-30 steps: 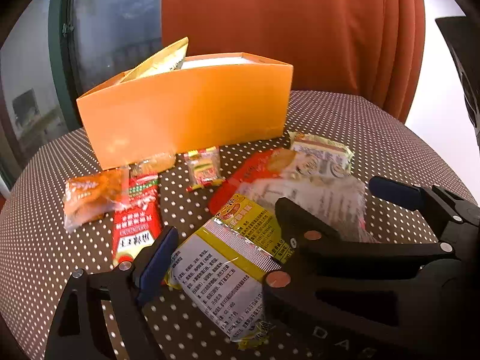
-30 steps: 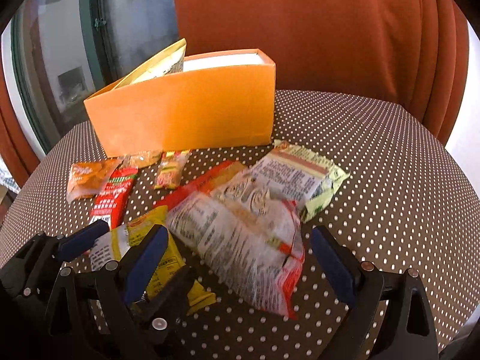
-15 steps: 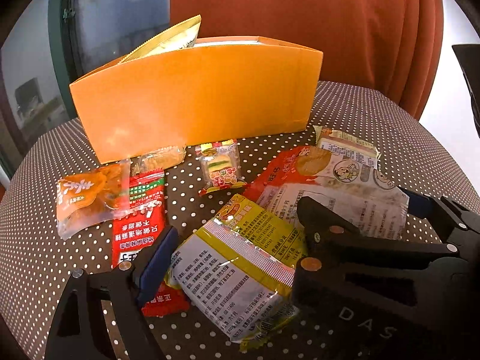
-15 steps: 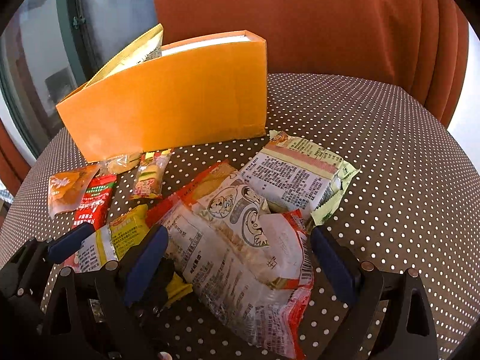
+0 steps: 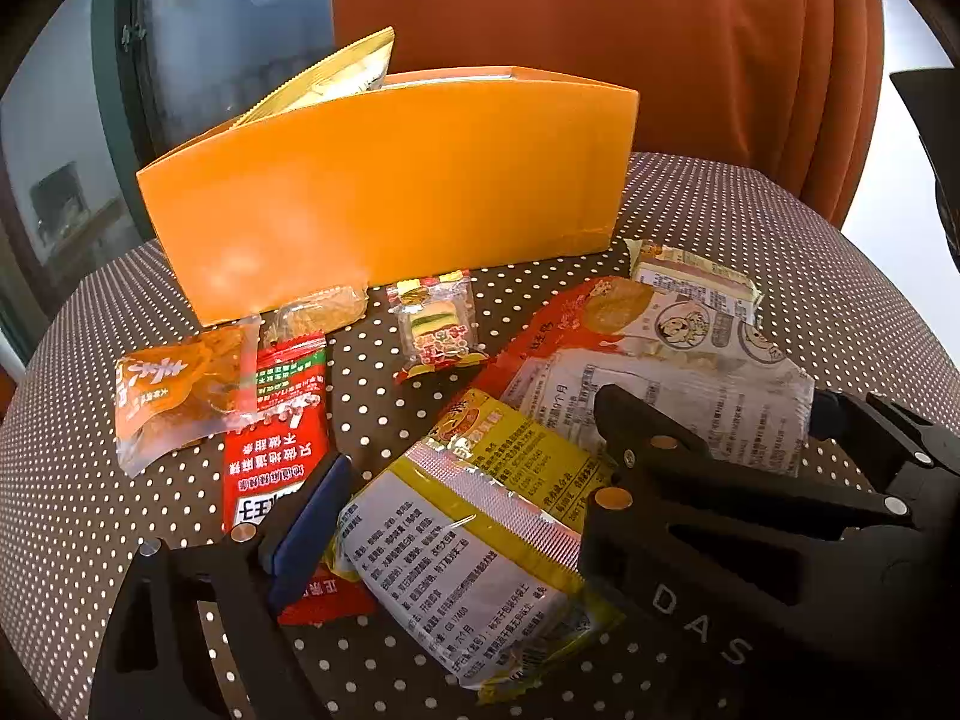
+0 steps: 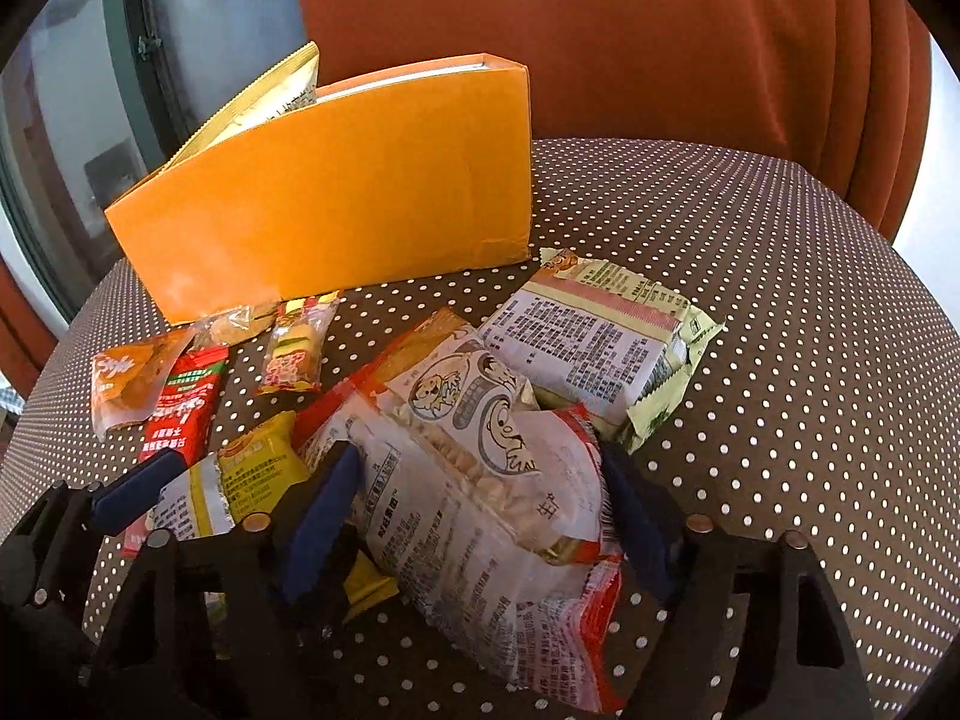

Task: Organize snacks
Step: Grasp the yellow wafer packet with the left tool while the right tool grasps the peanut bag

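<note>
We are closing the right gripper (image 6: 480, 510) around the red-and-white snack bag (image 6: 480, 480) lying on the dotted table (image 6: 750, 300), while the left gripper (image 5: 456, 516) is opening astride the yellow packet (image 5: 468, 546), both bound for the orange box (image 6: 336, 198) behind.

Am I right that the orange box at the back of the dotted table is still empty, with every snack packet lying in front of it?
Not quite: the orange box is not empty. A yellow packet already stands in its left end, sticking up above the rim, as the left wrist view shows. The other snack packets do lie in front of it.
</note>
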Demonstrator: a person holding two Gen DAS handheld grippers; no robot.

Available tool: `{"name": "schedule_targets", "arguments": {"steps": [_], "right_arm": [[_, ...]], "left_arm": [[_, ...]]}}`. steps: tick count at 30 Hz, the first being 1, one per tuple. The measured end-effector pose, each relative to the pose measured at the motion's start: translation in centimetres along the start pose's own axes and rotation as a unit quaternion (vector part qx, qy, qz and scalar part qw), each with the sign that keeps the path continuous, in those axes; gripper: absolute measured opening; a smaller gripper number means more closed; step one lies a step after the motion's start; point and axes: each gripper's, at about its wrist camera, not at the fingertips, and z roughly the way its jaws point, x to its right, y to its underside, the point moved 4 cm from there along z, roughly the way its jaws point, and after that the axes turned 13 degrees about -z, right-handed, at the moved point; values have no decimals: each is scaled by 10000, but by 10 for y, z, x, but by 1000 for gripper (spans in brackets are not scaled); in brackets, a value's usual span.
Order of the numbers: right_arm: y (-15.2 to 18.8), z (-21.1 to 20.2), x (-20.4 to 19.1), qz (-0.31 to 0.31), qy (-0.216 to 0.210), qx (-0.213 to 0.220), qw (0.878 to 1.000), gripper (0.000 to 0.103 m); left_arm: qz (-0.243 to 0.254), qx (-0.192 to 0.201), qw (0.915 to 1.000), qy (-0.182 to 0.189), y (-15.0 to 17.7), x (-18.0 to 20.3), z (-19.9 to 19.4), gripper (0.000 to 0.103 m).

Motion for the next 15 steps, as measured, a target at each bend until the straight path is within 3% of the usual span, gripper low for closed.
{"name": "schedule_targets", "arguments": {"steps": [8,15], "right_arm": [[7,-11,-1,14,39,124,9999,64],[14,-20,3,137,78,192,9997,58]], "left_arm": [[17,1,10000,13,9,0,-6,97],[12,-80,9999,69,13,-3,-12,100]]}}
